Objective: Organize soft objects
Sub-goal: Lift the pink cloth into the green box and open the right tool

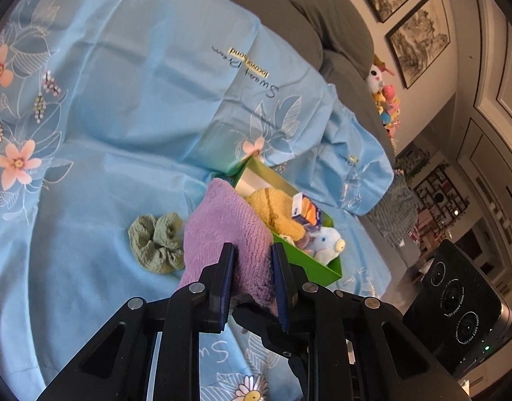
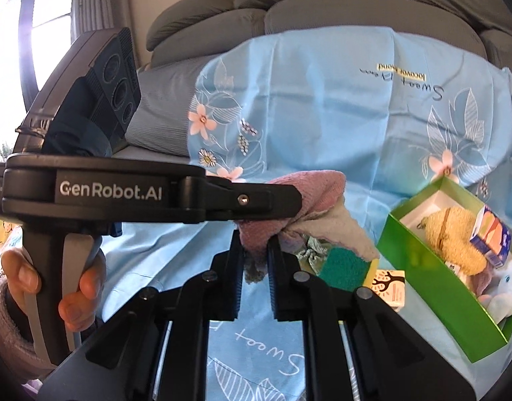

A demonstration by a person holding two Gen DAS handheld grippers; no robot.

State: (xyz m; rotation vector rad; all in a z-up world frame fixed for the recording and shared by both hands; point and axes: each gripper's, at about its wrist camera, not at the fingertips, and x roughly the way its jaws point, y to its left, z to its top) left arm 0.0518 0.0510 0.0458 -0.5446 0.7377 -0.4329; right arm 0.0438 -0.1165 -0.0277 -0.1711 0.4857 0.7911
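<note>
The left gripper is pinching the purple cloth between nearly closed fingers. The right gripper is clamping the same cloth just ahead of its tips. The person's left hand is squeezing the left gripper's trigger handle.

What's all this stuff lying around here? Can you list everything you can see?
towel: one, purple, held up between both grippers
scrunchie: one, sage green, on the sheet left of the box
box: one, green, open, on the sheet
plush toy: one, yellow, inside the box
carton: one, small, blue and orange, inside the box
stuffed animal: one, pale blue, inside the box
sponge: one, green and yellow, beside the box
sheet: one, light blue, floral, over the sofa
sofa: one, grey
left gripper: black, shut on the towel
right gripper: black, shut on the towel
</note>
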